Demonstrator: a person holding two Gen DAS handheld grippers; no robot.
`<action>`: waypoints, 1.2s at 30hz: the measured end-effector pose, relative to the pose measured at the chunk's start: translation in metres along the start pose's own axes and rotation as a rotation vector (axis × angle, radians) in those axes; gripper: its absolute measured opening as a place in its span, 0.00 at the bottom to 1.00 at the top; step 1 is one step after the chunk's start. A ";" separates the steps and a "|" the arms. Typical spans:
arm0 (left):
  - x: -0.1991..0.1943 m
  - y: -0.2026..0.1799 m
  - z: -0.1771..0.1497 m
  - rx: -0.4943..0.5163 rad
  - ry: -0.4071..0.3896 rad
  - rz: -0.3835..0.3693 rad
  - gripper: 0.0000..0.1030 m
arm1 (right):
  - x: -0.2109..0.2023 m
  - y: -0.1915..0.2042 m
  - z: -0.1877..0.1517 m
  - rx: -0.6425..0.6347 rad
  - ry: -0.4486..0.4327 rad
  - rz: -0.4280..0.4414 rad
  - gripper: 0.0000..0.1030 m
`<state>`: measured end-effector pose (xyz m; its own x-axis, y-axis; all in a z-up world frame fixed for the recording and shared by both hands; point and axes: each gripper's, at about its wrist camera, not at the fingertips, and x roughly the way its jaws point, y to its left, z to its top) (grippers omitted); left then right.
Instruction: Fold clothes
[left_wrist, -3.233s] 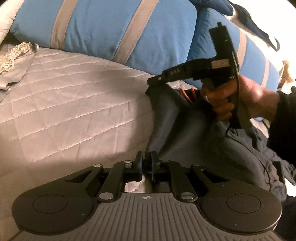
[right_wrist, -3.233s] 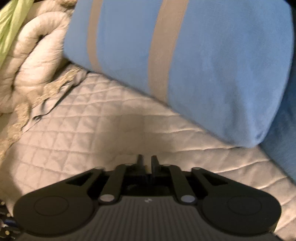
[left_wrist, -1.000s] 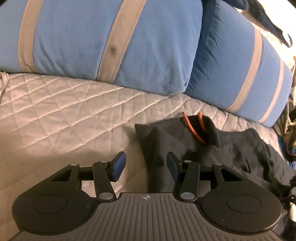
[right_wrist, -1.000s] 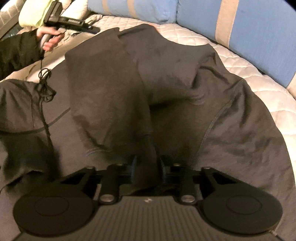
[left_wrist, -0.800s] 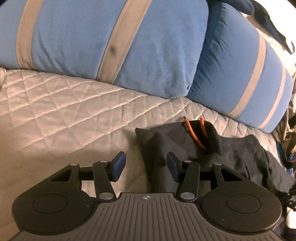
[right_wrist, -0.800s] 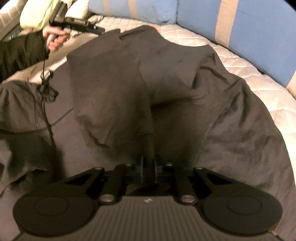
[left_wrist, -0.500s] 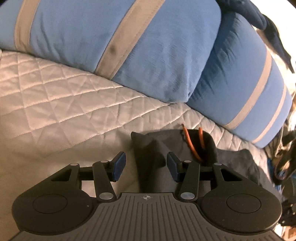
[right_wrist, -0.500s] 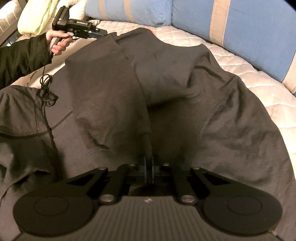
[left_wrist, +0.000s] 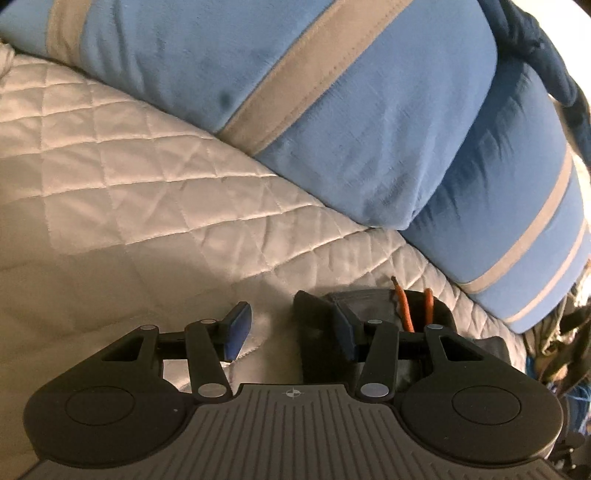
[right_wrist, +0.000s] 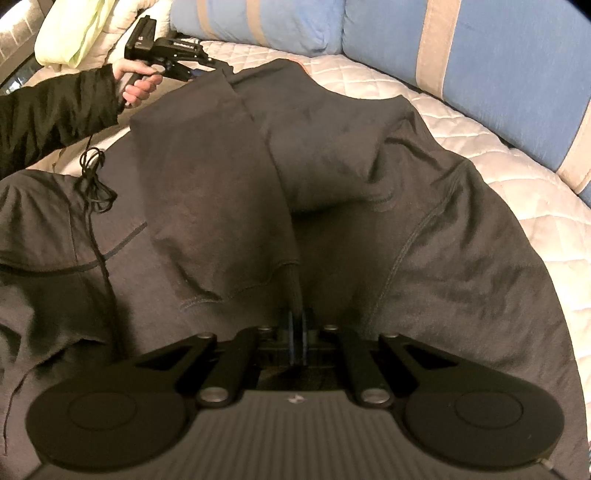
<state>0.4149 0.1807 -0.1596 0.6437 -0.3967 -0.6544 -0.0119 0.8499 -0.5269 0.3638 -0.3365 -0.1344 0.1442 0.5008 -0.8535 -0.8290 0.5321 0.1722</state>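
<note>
A dark grey hooded garment (right_wrist: 388, 155) lies spread on the quilted bedspread (right_wrist: 480, 147), with one sleeve (right_wrist: 207, 192) folded across its middle. My right gripper (right_wrist: 295, 334) is shut on a raised ridge of its fabric near the sleeve cuff. In the left wrist view my left gripper (left_wrist: 291, 328) stands open. The garment's far corner (left_wrist: 314, 325) lies between the blue pads, close to the right one, and two orange drawstrings (left_wrist: 404, 310) show just beyond. The right wrist view shows a hand (right_wrist: 140, 83) holding the left gripper (right_wrist: 195, 72) at that corner.
Two blue pillows with grey stripes (left_wrist: 332, 110) lean along the back of the bed. A pale green cloth (right_wrist: 74, 33) is bunched at the far left. A thin black cable (right_wrist: 92, 177) hangs from the left gripper across the garment. A black-sleeved arm (right_wrist: 51, 110) reaches in from the left.
The left gripper let go of the garment and now stands open at its corner, tilted up toward the pillows. The right gripper moved to the garment's middle and closed on a fold.
</note>
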 end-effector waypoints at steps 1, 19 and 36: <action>0.001 0.000 -0.001 0.004 -0.006 -0.008 0.47 | 0.000 0.000 0.000 0.001 0.001 0.000 0.04; 0.001 -0.036 -0.012 0.233 -0.018 0.126 0.06 | -0.011 0.004 0.005 -0.028 0.069 -0.030 0.03; 0.017 -0.043 -0.011 0.291 0.009 0.206 0.12 | -0.005 0.008 -0.002 -0.074 0.145 -0.093 0.03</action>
<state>0.4181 0.1338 -0.1545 0.6438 -0.2088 -0.7362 0.0783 0.9750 -0.2080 0.3554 -0.3363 -0.1295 0.1473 0.3454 -0.9268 -0.8538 0.5175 0.0572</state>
